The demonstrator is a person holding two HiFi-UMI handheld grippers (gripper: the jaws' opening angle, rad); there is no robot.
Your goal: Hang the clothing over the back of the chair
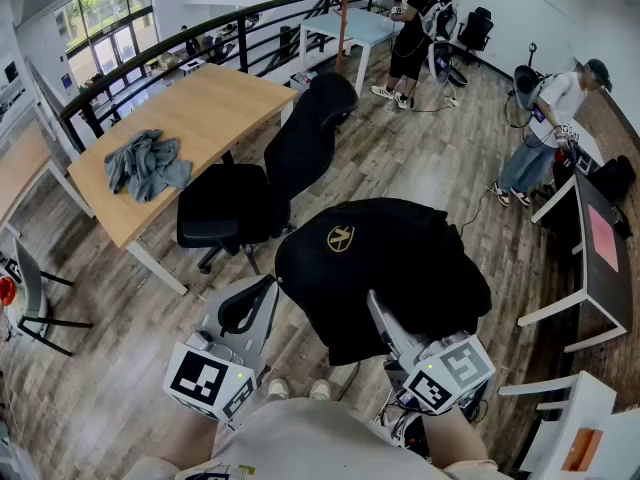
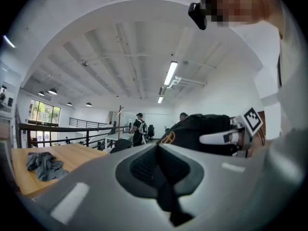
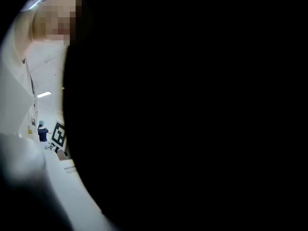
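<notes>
The right tool (image 1: 383, 313) was clamped on the black garment with a gold emblem (image 1: 400, 258), which hung in the air near the black swivel office chair (image 1: 290, 158). The left tool (image 1: 266, 286) had its jaws together, empty, just beside the garment.

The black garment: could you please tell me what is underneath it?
The right gripper reaches beneath the black garment; only its rear part shows. Its jaws are covered by the cloth, so their grip cannot be seen.
</notes>
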